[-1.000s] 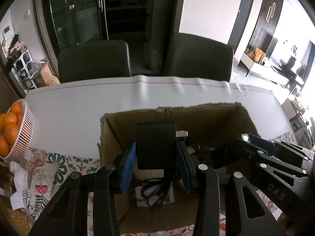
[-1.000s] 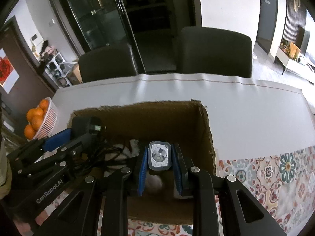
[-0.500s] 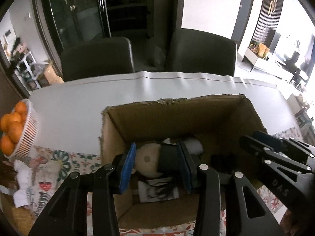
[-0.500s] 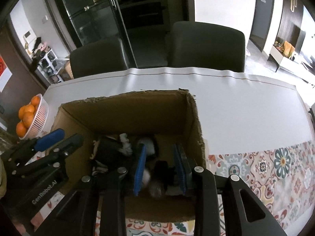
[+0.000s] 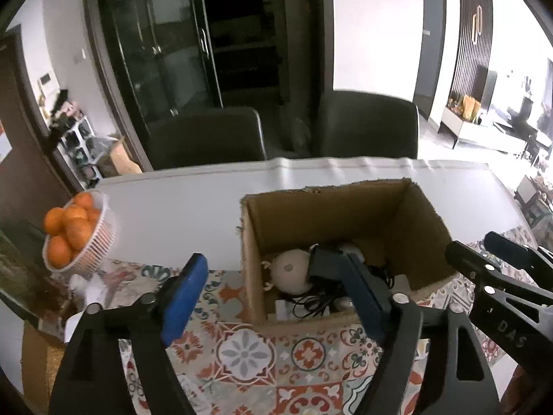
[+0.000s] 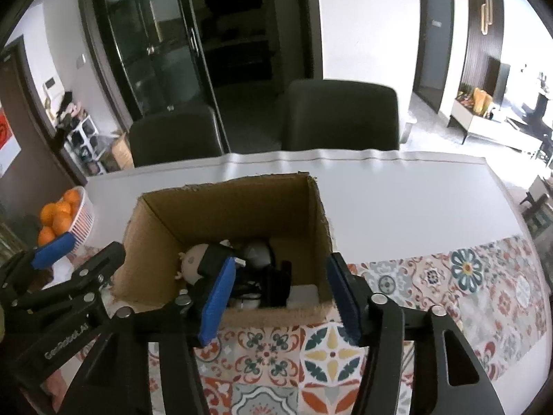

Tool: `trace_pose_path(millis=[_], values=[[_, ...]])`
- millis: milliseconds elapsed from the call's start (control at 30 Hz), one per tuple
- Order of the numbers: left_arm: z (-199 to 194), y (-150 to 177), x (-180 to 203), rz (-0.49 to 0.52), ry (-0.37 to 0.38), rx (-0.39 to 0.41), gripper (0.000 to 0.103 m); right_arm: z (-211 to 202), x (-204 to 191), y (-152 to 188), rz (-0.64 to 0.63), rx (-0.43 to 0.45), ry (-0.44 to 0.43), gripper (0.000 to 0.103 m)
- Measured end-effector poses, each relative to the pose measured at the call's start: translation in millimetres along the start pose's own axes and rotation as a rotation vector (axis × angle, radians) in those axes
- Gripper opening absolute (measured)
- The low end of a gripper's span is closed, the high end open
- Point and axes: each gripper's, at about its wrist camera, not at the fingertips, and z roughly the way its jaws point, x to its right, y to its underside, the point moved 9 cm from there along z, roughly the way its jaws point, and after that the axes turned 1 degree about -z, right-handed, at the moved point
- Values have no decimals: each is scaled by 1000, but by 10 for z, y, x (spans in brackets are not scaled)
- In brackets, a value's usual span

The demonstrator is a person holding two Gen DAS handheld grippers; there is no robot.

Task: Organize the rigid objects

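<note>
An open cardboard box (image 5: 311,214) (image 6: 224,214) stands on the table and holds a beige round toy (image 5: 290,271) (image 6: 193,261), a black power adapter (image 5: 328,263) (image 6: 214,254) with a tangle of black cable (image 5: 311,301), a pale round device (image 6: 257,254) and other small items. My left gripper (image 5: 273,294) hangs above the box's near left corner. Its jaws are opening with nothing between them. My right gripper (image 6: 280,295) is over the near wall, jaws also opening and empty. Each gripper shows in the other's view: right gripper (image 5: 501,259), left gripper (image 6: 77,252).
A white basket of oranges (image 5: 79,235) (image 6: 65,216) sits at the table's left edge. A patterned cloth (image 5: 249,349) covers the near part of the table, with plain white surface (image 6: 397,200) beyond the box. Two dark chairs (image 6: 342,117) stand behind the table.
The left gripper let go of the black adapter and the right let go of a small grey device; both now lie in the box. Both grippers opened and drew back and upward.
</note>
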Motion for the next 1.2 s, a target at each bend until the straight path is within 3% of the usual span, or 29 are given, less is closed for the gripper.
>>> trace_pose_path(millis=[233,433,867,1033,1200], values=[[-650,50,-200,-1,-56,150,103,-549,-70,103,20,100,23,73],[-1107,129,-349,2,-113,259,103,-1031,-153,192,7,196,63,81],[-1883,349,-515,-11,-143,375,103,-1827,-251,375,2,351,122,97],[-2094,486,-554,-5,-163,407,103,-2081,-259,493,1,387,150,99],[-2230,600,-598,-19,-138,409,103,-2216,-294,586,-4,398,135,100]])
